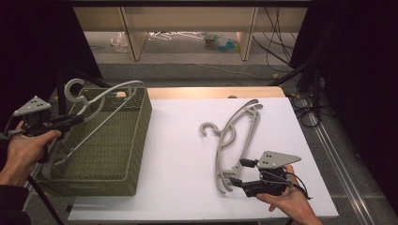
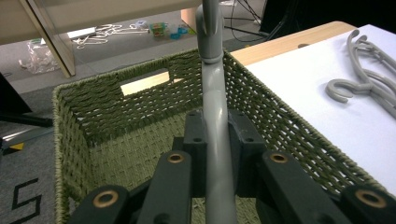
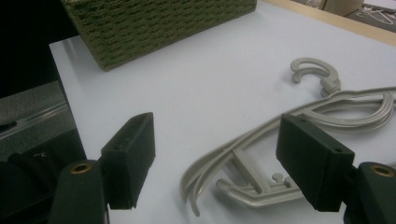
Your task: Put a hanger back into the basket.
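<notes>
A: Left gripper [image 1: 75, 119]?
B: Jaws clenched on a grey hanger [image 1: 101, 105], held over the green woven basket [image 1: 136, 140].
A: Right gripper [image 1: 237, 173]?
B: Jaws released, low over the white surface [image 1: 178, 154], straddling the ends of stacked grey hangers [image 1: 234, 136] lying there.

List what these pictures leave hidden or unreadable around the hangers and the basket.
- Held hanger, left gripper view: its hook top is cut off by the upper edge, its lower part hidden behind the left tongs.
- Basket floor, high view: too dark to read.
- Hangers on the table, right gripper view: number uncertain, they overlap.
</notes>
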The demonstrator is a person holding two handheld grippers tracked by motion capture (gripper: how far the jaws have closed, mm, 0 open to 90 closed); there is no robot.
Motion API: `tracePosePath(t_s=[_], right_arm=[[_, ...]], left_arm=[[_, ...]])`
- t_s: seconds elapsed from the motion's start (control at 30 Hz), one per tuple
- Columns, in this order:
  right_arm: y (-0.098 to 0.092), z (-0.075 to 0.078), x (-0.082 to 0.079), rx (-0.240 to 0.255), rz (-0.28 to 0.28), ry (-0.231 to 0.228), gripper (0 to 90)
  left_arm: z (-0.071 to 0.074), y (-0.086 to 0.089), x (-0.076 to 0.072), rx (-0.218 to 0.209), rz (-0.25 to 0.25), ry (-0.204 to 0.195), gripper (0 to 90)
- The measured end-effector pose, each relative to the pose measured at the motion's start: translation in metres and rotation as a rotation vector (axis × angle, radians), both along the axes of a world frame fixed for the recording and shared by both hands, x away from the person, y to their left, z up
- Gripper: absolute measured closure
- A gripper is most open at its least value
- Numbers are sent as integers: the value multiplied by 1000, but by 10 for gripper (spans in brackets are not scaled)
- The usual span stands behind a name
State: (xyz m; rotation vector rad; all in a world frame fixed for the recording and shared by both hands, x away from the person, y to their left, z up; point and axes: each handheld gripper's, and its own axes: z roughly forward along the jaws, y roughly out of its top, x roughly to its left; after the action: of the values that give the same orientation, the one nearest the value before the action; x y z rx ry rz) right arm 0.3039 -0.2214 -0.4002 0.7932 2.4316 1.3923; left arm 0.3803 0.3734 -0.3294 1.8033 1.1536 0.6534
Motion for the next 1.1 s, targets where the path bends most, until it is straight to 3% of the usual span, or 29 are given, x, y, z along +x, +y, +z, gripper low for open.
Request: tracePosePath(t_s=[0.13, 0.37, 0.47, 0.63, 0.8, 0.93, 1.0, 1.1], right_arm=[[0, 0, 0, -2, 1, 8, 294], [-1, 0, 0, -1, 0, 10, 294], [-1, 0, 0, 0, 1, 11, 294], [-2, 0, 1, 3, -4, 11, 294], [-1, -1, 1, 0, -2, 18, 294], [-1, -1, 1, -1, -1, 11, 294], [-1, -2, 1, -1, -2, 14, 294], [-1, -2, 1, -2, -5, 11, 294]], left_arm=[[-4, 4, 5, 22, 7, 10, 789], [-14, 9, 11, 19, 7, 32, 789], [-15, 13, 10, 1, 3, 19, 789], [-16, 14, 3, 6, -21, 12, 789], [-21, 17, 3, 11, -24, 32, 789], [-31, 14, 11, 24, -17, 95, 787], [-33, 11, 13, 30, -10, 106, 786], [-43, 2, 21, 70, -11, 189, 782]])
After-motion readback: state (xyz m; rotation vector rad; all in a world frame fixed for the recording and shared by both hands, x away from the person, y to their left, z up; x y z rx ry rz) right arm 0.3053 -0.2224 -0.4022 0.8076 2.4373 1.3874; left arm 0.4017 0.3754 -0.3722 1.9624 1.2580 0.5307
